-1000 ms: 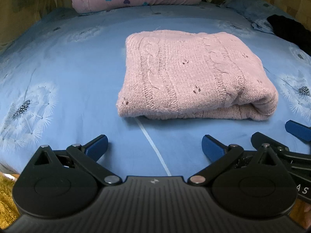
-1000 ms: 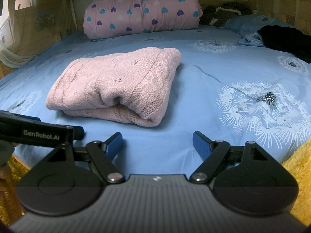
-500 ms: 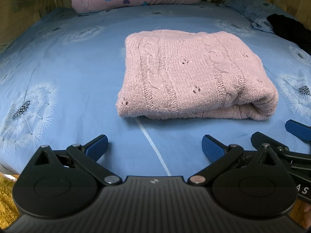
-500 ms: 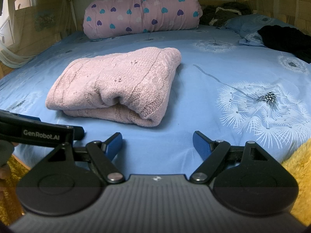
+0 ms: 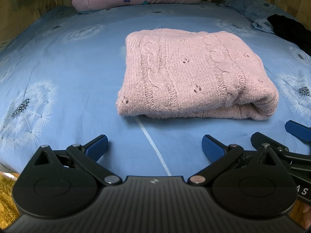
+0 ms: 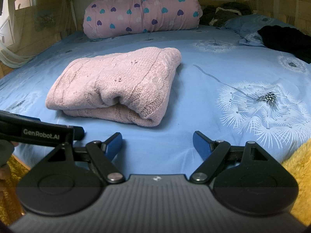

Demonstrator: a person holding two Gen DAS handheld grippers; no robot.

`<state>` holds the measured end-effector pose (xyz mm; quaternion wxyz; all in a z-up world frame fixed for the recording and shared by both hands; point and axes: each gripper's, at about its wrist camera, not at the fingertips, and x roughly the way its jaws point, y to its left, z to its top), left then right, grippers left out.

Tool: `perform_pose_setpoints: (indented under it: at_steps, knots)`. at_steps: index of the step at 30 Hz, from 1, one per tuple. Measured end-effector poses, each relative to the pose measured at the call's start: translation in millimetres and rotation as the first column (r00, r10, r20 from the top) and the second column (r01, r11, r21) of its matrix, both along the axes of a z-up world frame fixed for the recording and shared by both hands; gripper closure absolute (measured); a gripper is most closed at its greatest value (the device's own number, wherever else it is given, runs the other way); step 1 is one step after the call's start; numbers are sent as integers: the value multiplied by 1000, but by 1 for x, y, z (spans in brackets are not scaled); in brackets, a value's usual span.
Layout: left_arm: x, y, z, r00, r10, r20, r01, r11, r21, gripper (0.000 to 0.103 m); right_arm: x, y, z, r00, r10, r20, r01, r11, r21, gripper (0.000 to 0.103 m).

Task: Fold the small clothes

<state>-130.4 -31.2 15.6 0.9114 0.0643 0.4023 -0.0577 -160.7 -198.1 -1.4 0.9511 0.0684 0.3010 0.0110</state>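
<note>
While both your tools hang over the near edge of the bed, nothing has changed in the last second: the left gripper [image 5: 154,145] has its blue fingers spread wide with only sheet between them, and the right gripper [image 6: 157,143] is just as wide apart and just as empty. Neither touches the pink knitted sweater [image 5: 191,77], which lies in the same place (a thick, squared bundle) on the blue dandelion sheet [image 5: 58,73], a little beyond your fingertips. That stillness suggests this garment is finished and you are pausing before the next one.

The left view looks down on the sweater's top and near edge, with the right gripper's tips poking in at the right. The right view shows what that one hides: the rounded folded end with its layers, the whole heart-print quilt [image 6: 141,11] at the far end, and a black garment [image 6: 287,40] far right, possibly next.
</note>
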Motion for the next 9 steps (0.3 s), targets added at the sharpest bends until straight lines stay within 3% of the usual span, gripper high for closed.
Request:
perform_pose_setpoints:
  at_steps: [9]
  knots:
    - [0, 0, 0, 1000, -1, 1, 1, 1000, 2, 0, 0, 0, 0, 1000, 0, 0, 0, 1000, 0, 22]
